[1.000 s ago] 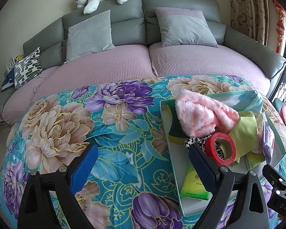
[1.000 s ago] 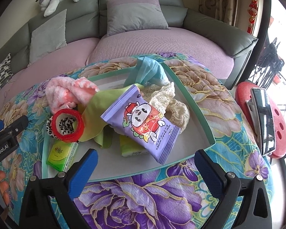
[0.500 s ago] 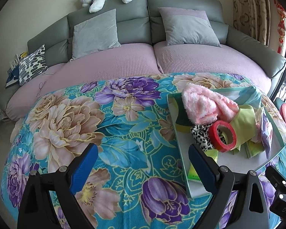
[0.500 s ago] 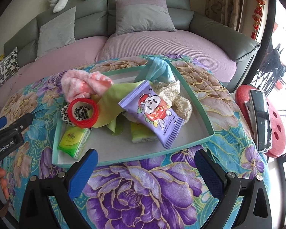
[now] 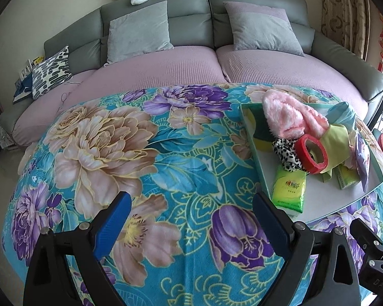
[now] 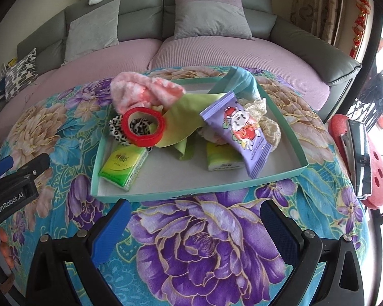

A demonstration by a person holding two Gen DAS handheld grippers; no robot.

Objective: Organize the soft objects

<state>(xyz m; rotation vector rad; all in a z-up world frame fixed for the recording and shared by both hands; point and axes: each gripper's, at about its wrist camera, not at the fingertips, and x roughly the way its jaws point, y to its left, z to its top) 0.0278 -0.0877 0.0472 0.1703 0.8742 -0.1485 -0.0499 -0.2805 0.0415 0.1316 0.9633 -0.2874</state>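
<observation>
1. Left gripper (image 5: pixel 191 219) hovers over the floral blanket (image 5: pixel 145 153), its 2 blue fingers spread wide, holding nothing.
2. Right gripper (image 6: pixel 194 225) hovers just near of the teal tray (image 6: pixel 199 191), fingers wide and empty.
3. In the tray: pink fluffy cloth (image 6: pixel 140 91) far left, red tape roll (image 6: pixel 143 123), green tissue pack (image 6: pixel 123 164) near left, purple snack bag (image 6: pixel 240 132) right.
</observation>
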